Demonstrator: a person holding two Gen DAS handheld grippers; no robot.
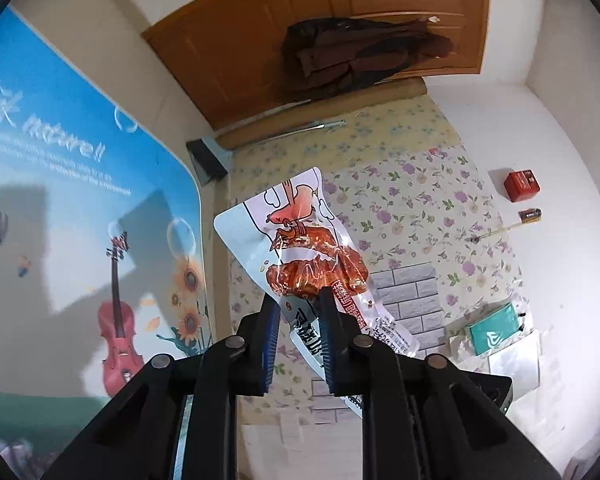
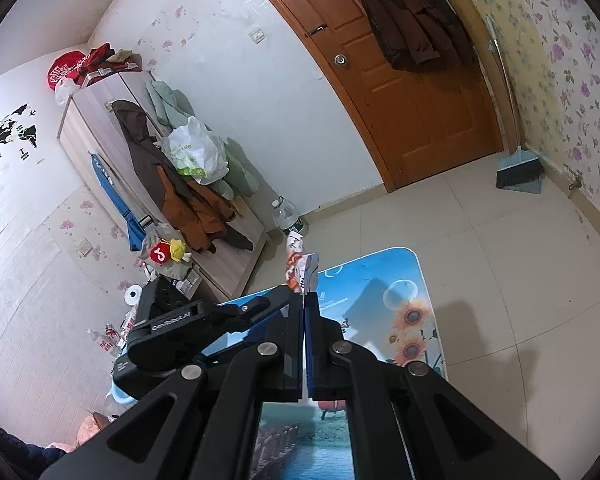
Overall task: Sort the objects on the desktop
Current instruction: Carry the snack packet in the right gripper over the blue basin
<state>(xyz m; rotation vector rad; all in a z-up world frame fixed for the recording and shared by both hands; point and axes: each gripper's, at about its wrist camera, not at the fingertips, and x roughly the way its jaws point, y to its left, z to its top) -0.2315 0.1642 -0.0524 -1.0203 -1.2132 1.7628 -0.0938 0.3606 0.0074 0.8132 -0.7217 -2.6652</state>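
- Black fingers of the left gripper (image 1: 300, 300) close on the lower part of a snack packet (image 1: 300, 256), which stands up from them, lifted clear above the desk (image 1: 60, 200)
- Right gripper (image 2: 303, 300), in its own view, has its blue pads pressed together with almost no gap, and the packet's edge shows just past the tips; whether it pinches the film cannot be told
- Slippery film is the likely risk: the grip sits low, so the heavy printed top may swing or slide out
- If both pull apart, the film could tear
- Red box (image 1: 522, 186) and teal box (image 1: 494, 328) lie well apart from the packet
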